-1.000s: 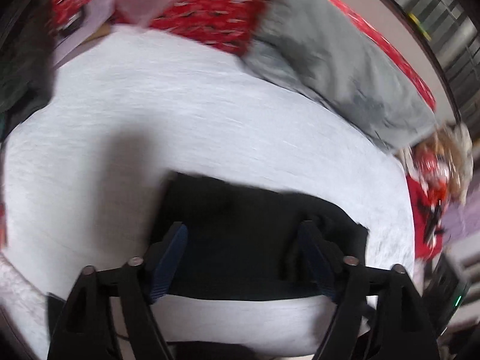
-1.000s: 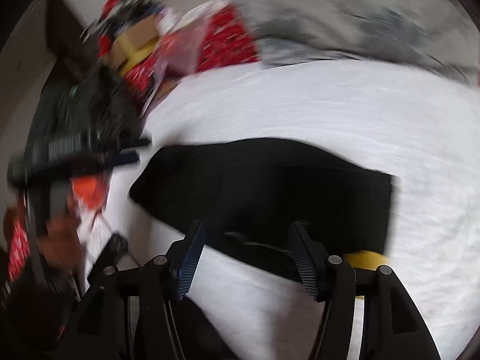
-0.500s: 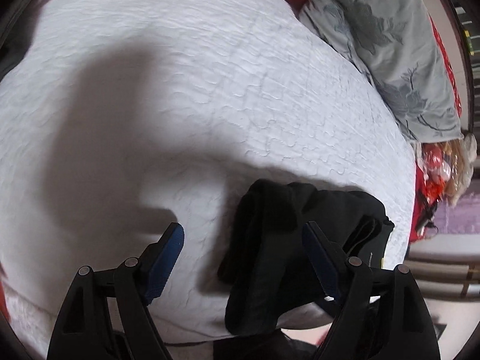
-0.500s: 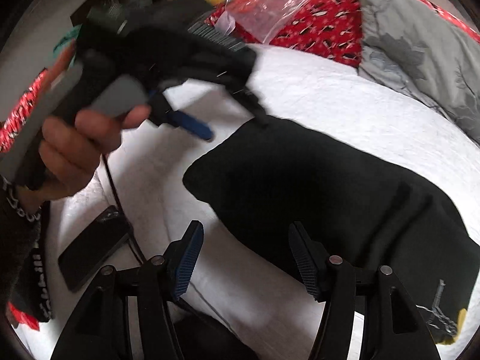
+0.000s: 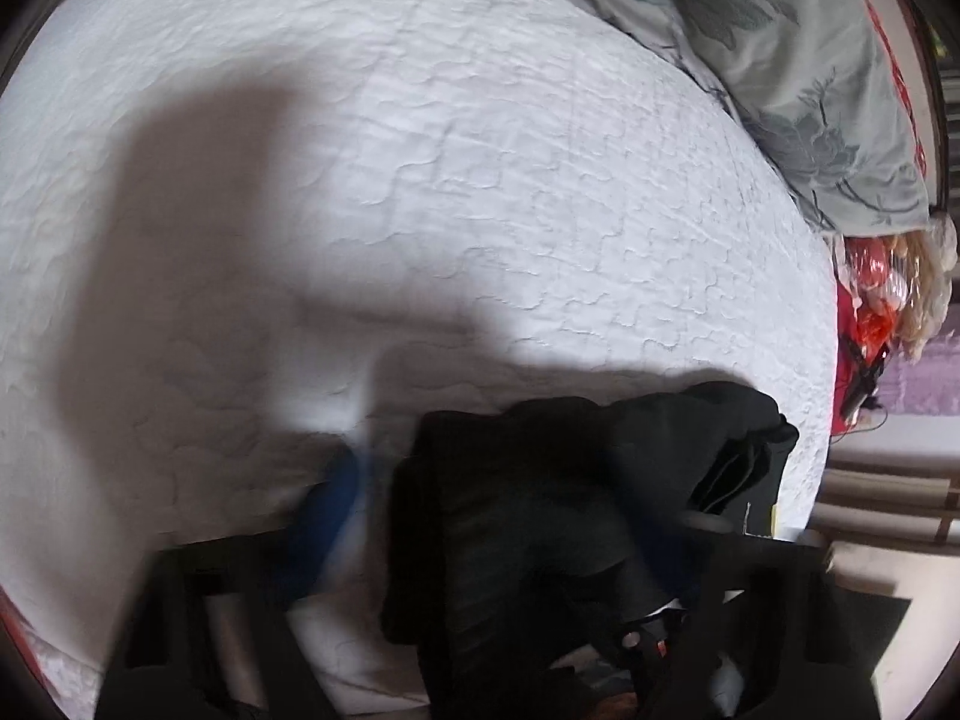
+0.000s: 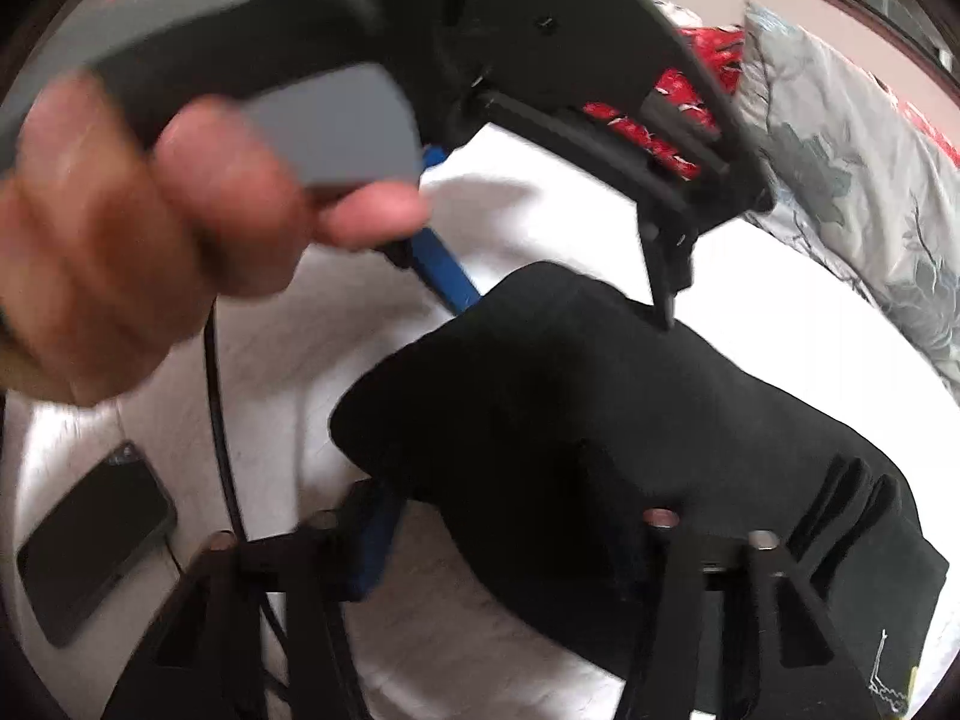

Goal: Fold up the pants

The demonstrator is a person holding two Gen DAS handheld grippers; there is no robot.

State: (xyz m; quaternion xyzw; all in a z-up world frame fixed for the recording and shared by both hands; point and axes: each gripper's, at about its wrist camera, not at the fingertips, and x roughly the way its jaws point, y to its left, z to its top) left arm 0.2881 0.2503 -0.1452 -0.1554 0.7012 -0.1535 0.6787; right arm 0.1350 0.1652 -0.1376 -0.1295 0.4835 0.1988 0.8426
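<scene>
The black pants [image 5: 540, 510] lie folded in a thick bundle on the white quilted bed [image 5: 420, 180]. In the left wrist view my left gripper [image 5: 486, 516] is open, its blurred blue fingers astride the near end of the bundle. In the right wrist view the pants [image 6: 600, 420] fill the lower right, with a small white logo at their corner. My right gripper [image 6: 498, 540] is open with its fingers around the bundle's near edge. The left gripper [image 6: 558, 294] shows there too, held in a hand, its tips on the bundle's far edge.
A grey floral pillow [image 5: 780, 60] and red patterned bedding [image 6: 660, 96] lie at the head of the bed. A black phone [image 6: 90, 540] and a black cable [image 6: 222, 420] lie on the quilt to the left of the pants. Clutter sits beyond the bed's right edge [image 5: 882, 300].
Both grippers have come down closer onto the bundle. The hand with the left gripper has swung nearer to the right camera and fills its upper left.
</scene>
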